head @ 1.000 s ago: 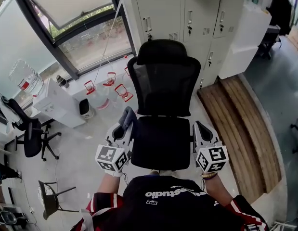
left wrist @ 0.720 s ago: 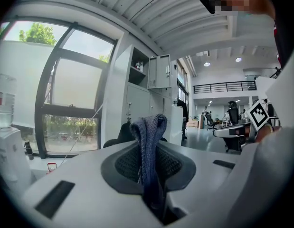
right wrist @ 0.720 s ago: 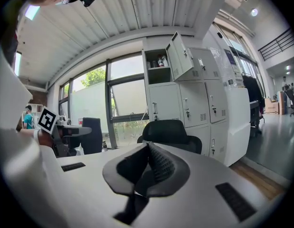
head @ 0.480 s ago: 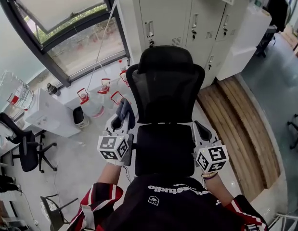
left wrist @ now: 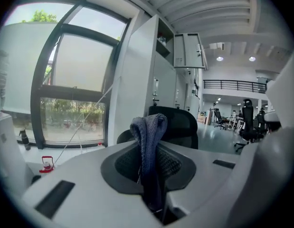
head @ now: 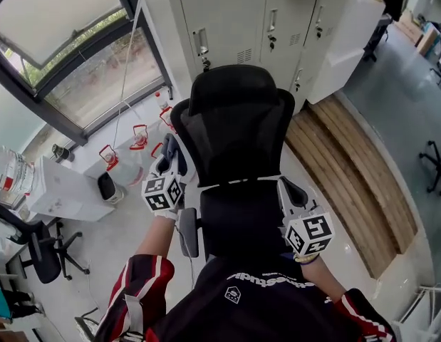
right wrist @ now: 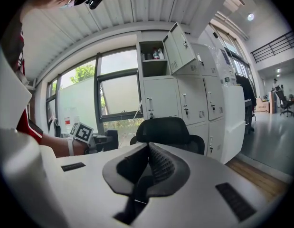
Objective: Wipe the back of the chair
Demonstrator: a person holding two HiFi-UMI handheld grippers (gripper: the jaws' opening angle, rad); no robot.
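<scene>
The left gripper [left wrist: 149, 172] has its jaws closed tight on a blue-grey knitted cloth [left wrist: 147, 127], which stands up in a folded hump above the pads and hides the middle of what lies ahead. Behind it, only the headrest and one shoulder of the black chair [left wrist: 177, 122] show.

From the head view the cloth sits just beside the left edge of the mesh chair back [head: 238, 130]; whether it touches the mesh I cannot tell (the gripper body covers the meeting point).

The right gripper [right wrist: 147, 165] has its jaws pressed together with nothing between them. It is low at the chair's right side, near the armrest [head: 295, 189], which it partly covers. The seat [head: 241, 216] is cut off at its near edge by the person's dark top.

Grey lockers [head: 234, 20] stand behind the chair, a window [head: 70, 41] to the left, and red-handled jugs [head: 138, 137] on the floor below it.
</scene>
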